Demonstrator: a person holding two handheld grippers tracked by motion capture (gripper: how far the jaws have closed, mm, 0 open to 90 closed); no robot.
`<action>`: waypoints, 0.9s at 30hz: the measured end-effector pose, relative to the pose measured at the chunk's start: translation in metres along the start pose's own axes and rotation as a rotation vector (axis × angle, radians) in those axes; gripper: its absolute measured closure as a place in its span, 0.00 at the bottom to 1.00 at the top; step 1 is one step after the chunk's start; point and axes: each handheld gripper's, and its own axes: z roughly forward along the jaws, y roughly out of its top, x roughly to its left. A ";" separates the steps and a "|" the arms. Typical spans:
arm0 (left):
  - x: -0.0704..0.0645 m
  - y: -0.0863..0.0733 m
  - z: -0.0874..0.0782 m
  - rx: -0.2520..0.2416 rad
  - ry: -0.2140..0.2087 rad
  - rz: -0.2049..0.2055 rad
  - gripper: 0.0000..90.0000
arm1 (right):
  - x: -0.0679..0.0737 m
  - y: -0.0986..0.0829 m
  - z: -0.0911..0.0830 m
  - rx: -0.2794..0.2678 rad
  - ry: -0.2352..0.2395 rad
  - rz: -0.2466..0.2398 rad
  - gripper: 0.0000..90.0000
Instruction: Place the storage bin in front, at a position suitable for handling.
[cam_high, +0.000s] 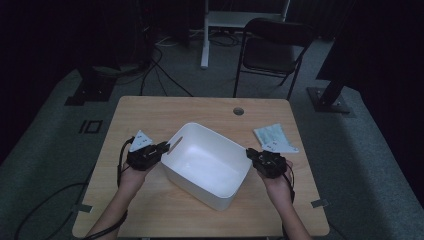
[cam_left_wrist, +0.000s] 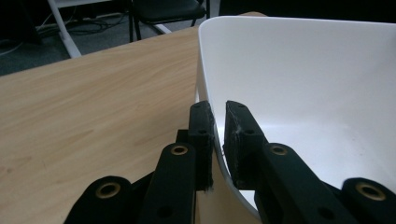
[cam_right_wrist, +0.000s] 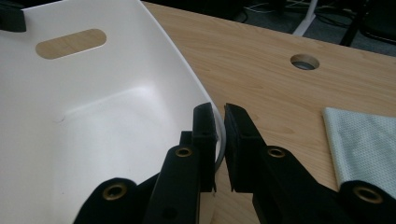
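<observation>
Here the white plastic bin (cam_high: 207, 165) sits mid-table, the left gripper (cam_left_wrist: 218, 135) pinching its left rim and the right gripper (cam_right_wrist: 219, 140) pinching its right rim, likely so both hands share the lift evenly.

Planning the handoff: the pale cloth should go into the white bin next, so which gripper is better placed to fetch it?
Right. The right gripper is nearer the cloth; the left gripper clamps the white bin's opposite wall.

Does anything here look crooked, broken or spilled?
Nothing spilled or broken. The white tub sits turned at an angle to the table's edges. The left tongs and right tongs each pinch its rim. The cloth lies flat beside it.
</observation>
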 end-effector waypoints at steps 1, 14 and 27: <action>-0.002 -0.001 -0.002 0.003 0.005 0.006 0.91 | -0.001 0.001 0.001 0.000 0.001 -0.001 0.93; -0.017 -0.012 -0.022 0.002 0.062 -0.031 0.90 | -0.002 0.006 0.010 0.003 0.036 -0.031 0.95; -0.040 -0.023 -0.039 0.000 0.104 -0.070 0.88 | -0.007 0.009 0.017 0.003 0.072 -0.049 0.94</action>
